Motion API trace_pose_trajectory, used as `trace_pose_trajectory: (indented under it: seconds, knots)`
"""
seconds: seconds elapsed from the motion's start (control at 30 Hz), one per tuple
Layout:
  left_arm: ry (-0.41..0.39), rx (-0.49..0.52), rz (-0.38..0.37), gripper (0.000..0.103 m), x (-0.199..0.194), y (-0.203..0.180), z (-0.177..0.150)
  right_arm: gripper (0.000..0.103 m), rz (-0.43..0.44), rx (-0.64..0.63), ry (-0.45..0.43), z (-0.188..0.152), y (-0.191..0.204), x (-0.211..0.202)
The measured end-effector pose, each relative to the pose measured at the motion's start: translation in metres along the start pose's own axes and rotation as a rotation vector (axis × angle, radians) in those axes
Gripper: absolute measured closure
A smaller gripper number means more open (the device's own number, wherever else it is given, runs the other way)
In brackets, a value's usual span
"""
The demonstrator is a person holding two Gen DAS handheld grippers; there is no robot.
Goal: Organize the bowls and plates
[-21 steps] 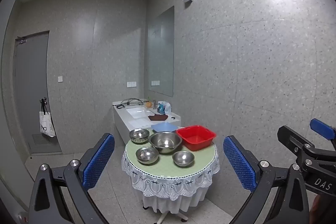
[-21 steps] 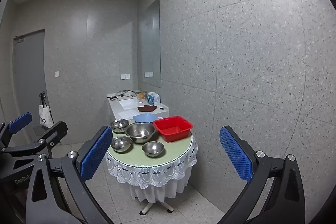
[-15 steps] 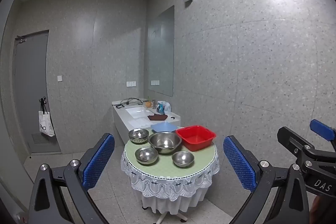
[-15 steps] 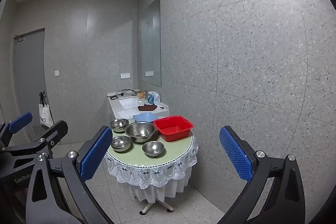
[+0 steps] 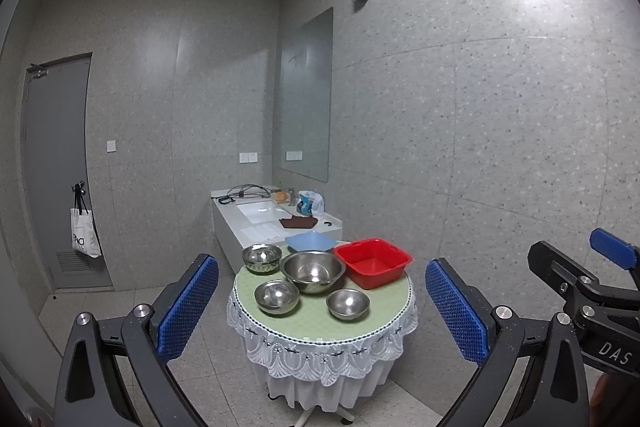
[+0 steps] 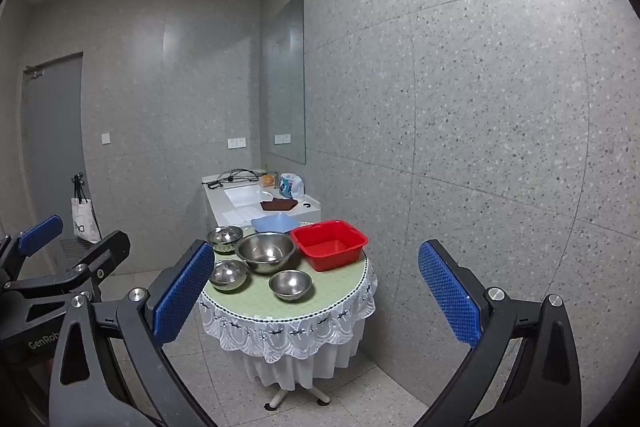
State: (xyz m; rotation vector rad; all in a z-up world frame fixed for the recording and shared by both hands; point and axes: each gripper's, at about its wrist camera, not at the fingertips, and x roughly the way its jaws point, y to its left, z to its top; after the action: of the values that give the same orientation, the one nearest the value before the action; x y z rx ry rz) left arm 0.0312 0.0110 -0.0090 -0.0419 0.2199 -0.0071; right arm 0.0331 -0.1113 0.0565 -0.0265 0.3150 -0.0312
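Note:
A round table (image 5: 320, 327) with a green top and white lace cloth stands some way ahead of both grippers. On it sit a large steel bowl (image 5: 313, 271) (image 6: 266, 253) and three small steel bowls (image 5: 277, 297) (image 5: 347, 303) (image 5: 262, 258). A red basin (image 5: 373, 262) (image 6: 329, 245) is at the right, with a blue basin (image 5: 311, 241) behind the large bowl. My left gripper (image 5: 321, 263) is open and empty, and so is my right gripper (image 6: 314, 251). Both are well short of the table and touch nothing.
A white sink counter (image 5: 256, 219) with cables, a dark cloth and a bag stands behind the table against the speckled wall, under a mirror (image 5: 306, 95). A grey door (image 5: 56, 167) with a hanging tote bag (image 5: 82, 235) is far left. Tiled floor surrounds the table.

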Motion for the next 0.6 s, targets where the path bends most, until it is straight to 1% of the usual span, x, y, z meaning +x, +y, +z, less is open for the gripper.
trace_pose_trajectory:
  seconds: [0.3,0.6]
  knots:
    - [0.001,0.002,0.004,0.001,0.012,0.001,-0.005,0.0,0.004,-0.007,-0.002,-0.002,0.005,0.008]
    - [0.003,0.001,0.003,0.001,0.013,0.001,-0.005,0.0,0.006,-0.007,-0.001,-0.002,0.003,0.011]
